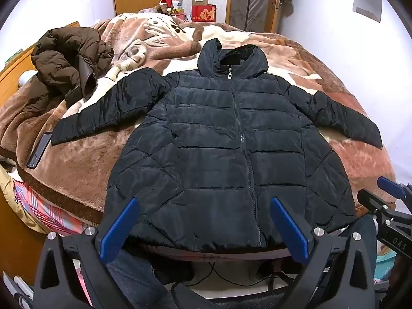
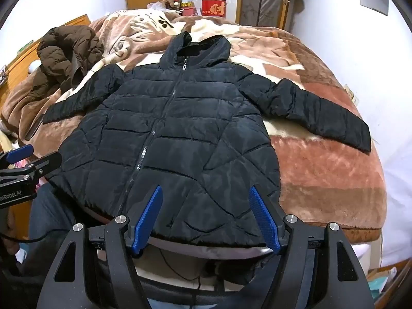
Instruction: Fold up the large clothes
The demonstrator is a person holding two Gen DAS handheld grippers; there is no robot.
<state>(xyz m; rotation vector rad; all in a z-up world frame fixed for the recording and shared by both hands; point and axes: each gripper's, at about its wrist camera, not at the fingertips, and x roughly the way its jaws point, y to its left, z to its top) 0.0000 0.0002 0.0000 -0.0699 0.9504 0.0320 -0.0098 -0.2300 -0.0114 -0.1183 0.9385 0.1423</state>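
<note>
1. Jacket (image 1: 226, 139): black, quilted and hooded, it lies face up on the blanket (image 1: 85, 170), zipped to the collar, hood at 12 o'clock, hem at 6 o'clock over the bed's near edge.
2. Sleeves spread flat: the left sleeve (image 1: 108, 110) runs toward 9 o'clock, the right sleeve (image 2: 322, 110) toward 3 o'clock in the right wrist view.
3. Left claw (image 1: 203, 225) is released, jaws wide, hovering above the hem and holding nothing.
4. Right claw (image 2: 206, 216) is likewise released and empty, near the hem's right part.
5. Handling, as I judge it: the padding makes it light for its bulk, soft and springy, so folds will puff back unless pressed down.
6. The shell looks smooth and shiny, likely slippery; a shallow pinch may slide off, so bite deep over a quilted seam.
7. Good holds seem to be each cuff, for bringing the sleeves across the chest, then the two hem corners for lifting toward the hood.
8. A brown coat (image 1: 64, 64) sits bunched at 10 o'clock, well apart, and a phone (image 1: 38, 152) lies just beside the left cuff, so that sleeve should be lifted and not dragged.
</note>
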